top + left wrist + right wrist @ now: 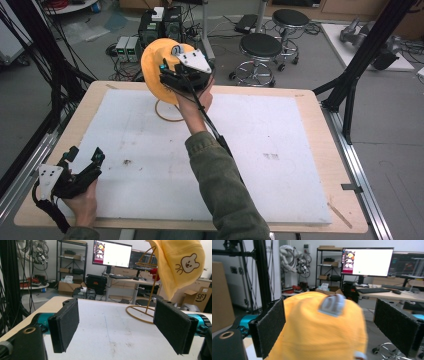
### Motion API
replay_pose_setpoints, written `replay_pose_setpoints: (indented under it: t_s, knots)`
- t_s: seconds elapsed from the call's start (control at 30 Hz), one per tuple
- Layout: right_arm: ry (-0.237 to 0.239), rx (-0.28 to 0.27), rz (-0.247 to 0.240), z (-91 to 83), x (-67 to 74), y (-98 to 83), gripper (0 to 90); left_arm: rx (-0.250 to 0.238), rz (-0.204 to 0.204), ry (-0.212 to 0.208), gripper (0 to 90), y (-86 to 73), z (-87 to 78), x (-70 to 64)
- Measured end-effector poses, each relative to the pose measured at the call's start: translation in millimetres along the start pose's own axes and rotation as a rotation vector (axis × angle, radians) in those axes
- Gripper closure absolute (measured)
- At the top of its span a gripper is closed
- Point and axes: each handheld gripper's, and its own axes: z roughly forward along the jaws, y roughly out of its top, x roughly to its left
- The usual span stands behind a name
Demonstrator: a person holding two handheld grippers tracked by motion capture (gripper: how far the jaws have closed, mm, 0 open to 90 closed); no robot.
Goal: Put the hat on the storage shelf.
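Where the cluttered lab room opens behind it, the wooden surface [320, 150] carries a white foam sheet [250, 150]. A yellow fabric cap [157, 62] hangs on a thin wire stand [167, 116], its far side hidden. The right hand-held gripper [329, 325] brackets the cap, jaws apart; the left hand-held gripper [117, 325] rests released near the surface's edge.

legible text: "sf" in dark letters on the side of a brown cardboard box [200, 298], seen in the left gripper view beyond and right of the right-hand jaw. the yellow cap [178, 266] above that jaw carries a printed bear face, no lettering. the monitor [112, 253] beyond the gap between the jaws shows content too small to read.
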Motion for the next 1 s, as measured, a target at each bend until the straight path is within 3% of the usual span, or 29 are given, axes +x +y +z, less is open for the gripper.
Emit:
replay_pose_setpoints:
  t_s: [0.47, 0.67, 1.0]
  knots:
    - [-0.09, -0.013, 0.052, -52.8, -74.9, -8.9, 9.8, -0.001, 0.008, -0.009, 21.1, 0.7, -1.5, -4.0]
    - [-0.115, -0.006, 0.048, -71.5, -94.5, -15.9, 9.8, 0.002, 0.01, -0.007, 21.2, 0.8, -1.8, -3.7]
    - [-0.129, 0.009, 0.041, -96.6, -113.6, -28.2, 9.8, 0.005, 0.016, -0.01, 21.2, 0.9, -2.1, -5.2]
